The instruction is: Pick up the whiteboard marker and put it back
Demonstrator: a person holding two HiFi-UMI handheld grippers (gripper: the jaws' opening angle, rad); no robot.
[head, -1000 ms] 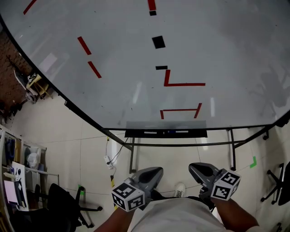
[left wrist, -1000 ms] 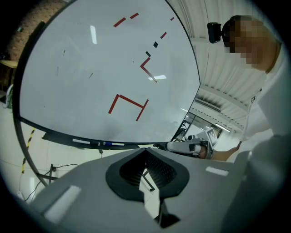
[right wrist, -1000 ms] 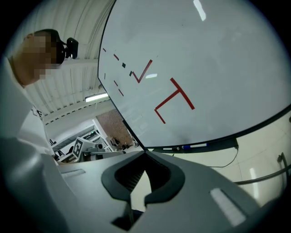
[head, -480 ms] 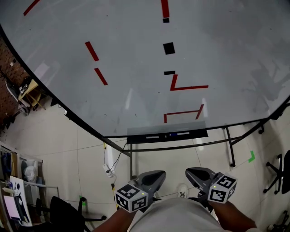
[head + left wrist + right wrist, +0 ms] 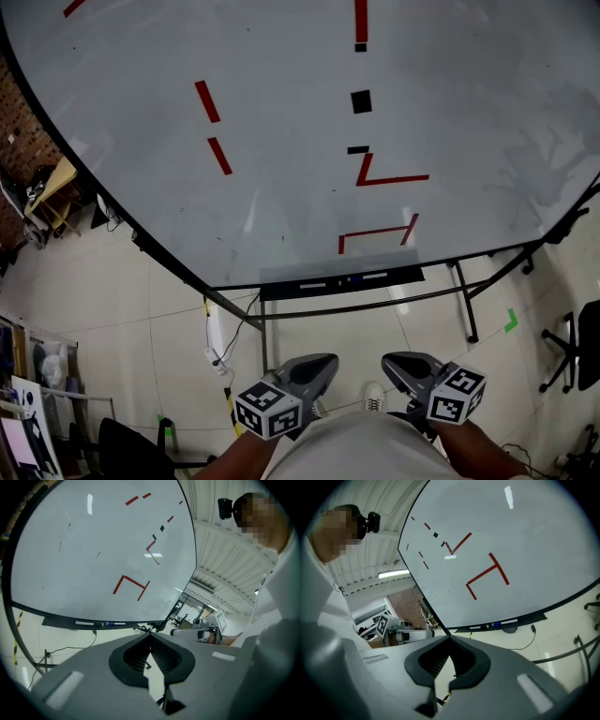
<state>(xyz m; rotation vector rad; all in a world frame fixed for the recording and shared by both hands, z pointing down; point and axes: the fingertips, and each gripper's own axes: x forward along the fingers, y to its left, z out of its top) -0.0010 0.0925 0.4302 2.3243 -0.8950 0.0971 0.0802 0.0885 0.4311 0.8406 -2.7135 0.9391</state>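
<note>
The whiteboard marker, blue-capped, lies flat in the tray at the foot of the whiteboard. A second pen sits just beside it in the tray. Well below the tray, close to the person's body, the left gripper and right gripper hang side by side. Both are clenched tip to tip, with nothing between their jaws.
</note>
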